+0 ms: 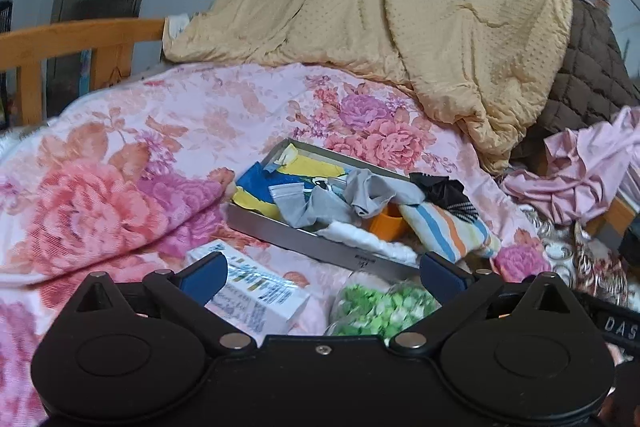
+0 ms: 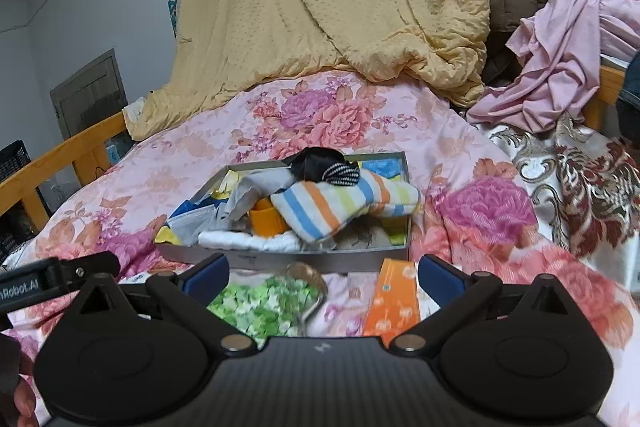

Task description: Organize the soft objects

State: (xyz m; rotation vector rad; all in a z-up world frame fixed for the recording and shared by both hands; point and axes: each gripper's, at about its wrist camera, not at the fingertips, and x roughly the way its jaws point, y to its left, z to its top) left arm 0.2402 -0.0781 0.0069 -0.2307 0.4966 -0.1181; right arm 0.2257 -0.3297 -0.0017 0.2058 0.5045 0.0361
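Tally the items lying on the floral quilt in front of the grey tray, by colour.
Green-and-white crumpled bag: 1
Orange flat packet: 1
White printed carton: 1
Total: 3

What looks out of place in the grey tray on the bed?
The grey tray is overfilled: a striped cloth hangs over its front right part, and a hard orange cup sits among the soft things. A black item lies loosely on top.
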